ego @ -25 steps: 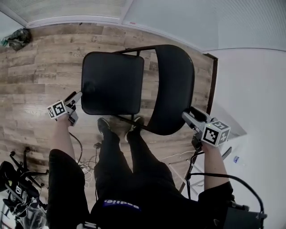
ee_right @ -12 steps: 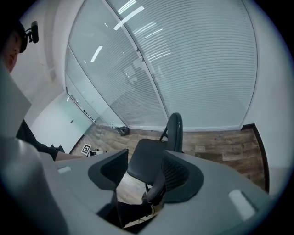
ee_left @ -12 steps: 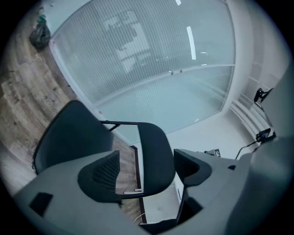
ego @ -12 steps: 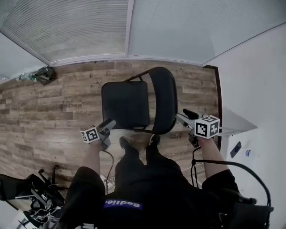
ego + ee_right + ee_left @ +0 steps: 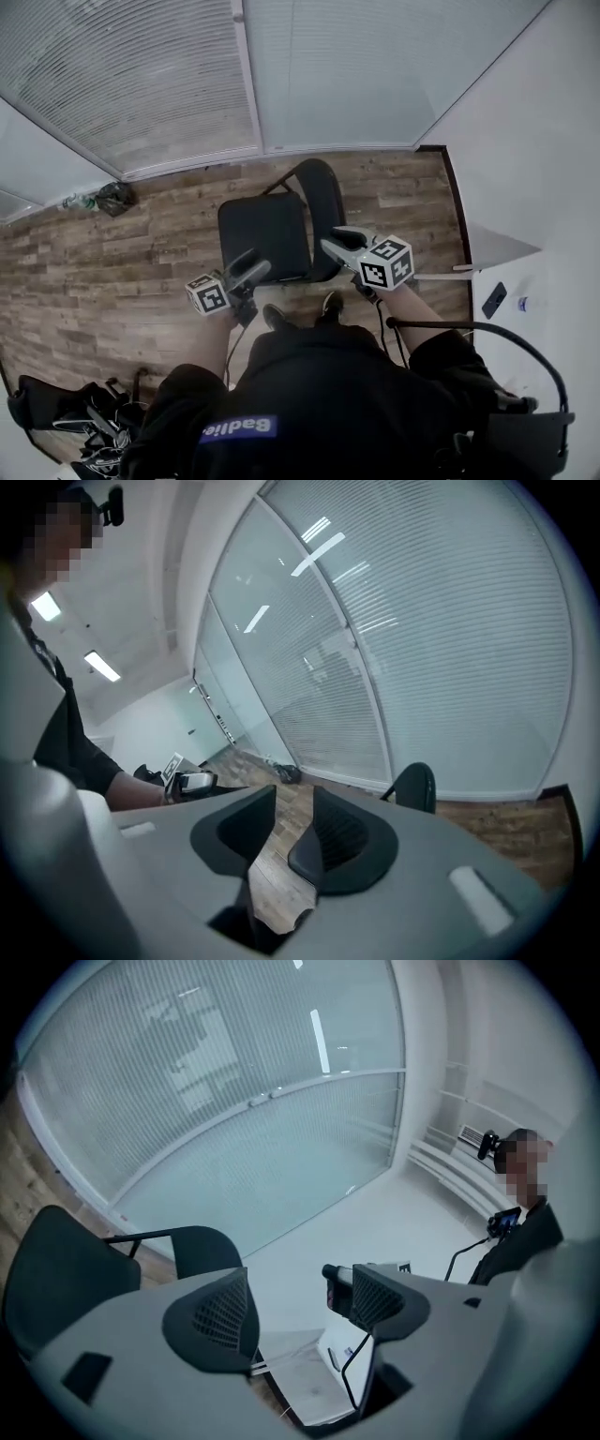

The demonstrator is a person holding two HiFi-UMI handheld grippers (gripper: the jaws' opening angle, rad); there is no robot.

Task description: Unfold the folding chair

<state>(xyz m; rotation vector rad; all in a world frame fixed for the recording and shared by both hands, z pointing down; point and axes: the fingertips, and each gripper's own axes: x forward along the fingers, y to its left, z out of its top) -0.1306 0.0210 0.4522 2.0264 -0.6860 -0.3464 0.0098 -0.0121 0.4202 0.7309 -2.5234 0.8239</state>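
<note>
The black folding chair [image 5: 267, 239] stands opened out on the wood floor, seat flat and backrest [image 5: 326, 202] upright at its right. Both grippers hang in the air above it and touch nothing. My left gripper [image 5: 251, 269] is over the seat's near left corner, jaws wide open and empty. In the left gripper view the chair's seat [image 5: 61, 1274] lies low on the left. My right gripper [image 5: 334, 243] hovers by the backrest's near end. Its jaws are closing, with a narrow gap and nothing between them. In the right gripper view the backrest's top [image 5: 415, 787] shows beyond the jaws.
A glass wall with blinds [image 5: 169, 84] runs behind the chair, and a dark bag [image 5: 114, 198] lies at its foot. A white table [image 5: 553, 319] with a phone [image 5: 494, 300] stands at the right. Cables and gear [image 5: 66, 412] crowd the lower left.
Both grippers have lifted off the chair's sides and come up toward the head. The view has risen too, so the chair looks smaller and farther below.
</note>
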